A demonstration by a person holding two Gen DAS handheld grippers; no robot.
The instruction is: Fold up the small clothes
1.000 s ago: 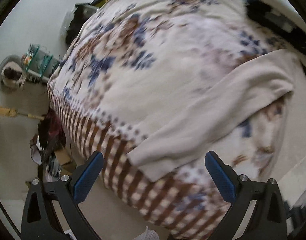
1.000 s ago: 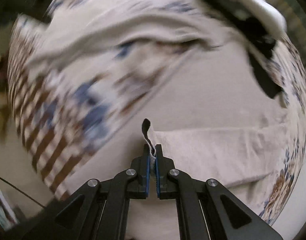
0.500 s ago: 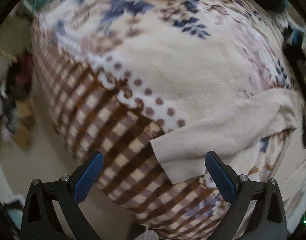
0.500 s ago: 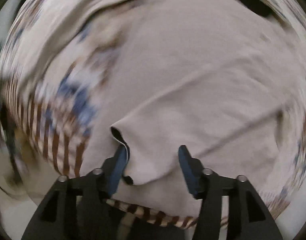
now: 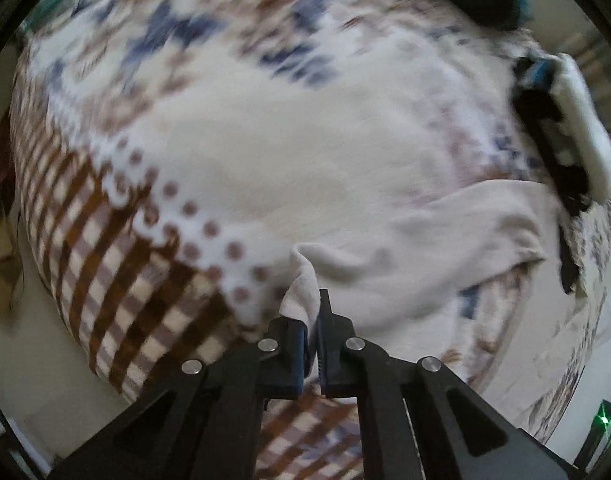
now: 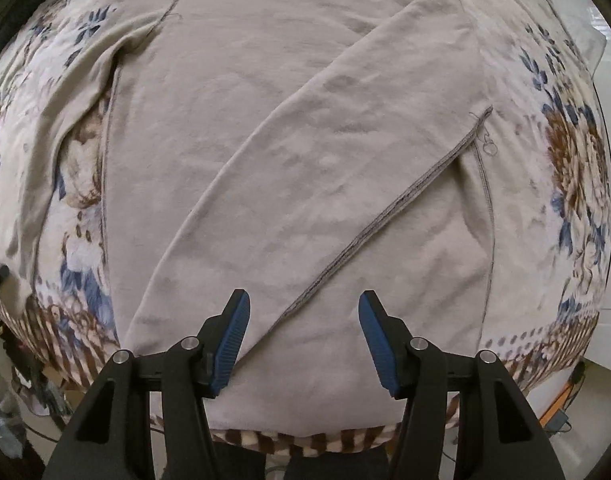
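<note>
A beige long-sleeved top (image 6: 265, 128) lies flat on a floral blanket (image 6: 565, 152). One sleeve (image 6: 345, 152) is folded slantwise across the body, cuff towards me. The other sleeve (image 6: 37, 132) lies out to the left. My right gripper (image 6: 301, 332) is open and empty, just above the top's lower hem. In the left wrist view my left gripper (image 5: 313, 332) is shut on the cuff of the outstretched sleeve (image 5: 425, 256) and lifts its end off the blanket (image 5: 265, 132).
The blanket has a brown checked border (image 5: 117, 280) that hangs over the near edge. The other gripper, held by a white-gloved hand (image 5: 577, 120), shows at the far right of the left wrist view. Floor clutter (image 6: 9, 408) lies at lower left.
My left gripper has moved onto the sleeve cuff and shut on it. My right gripper has let go of the other sleeve, opened wide and pulled back over the top.
</note>
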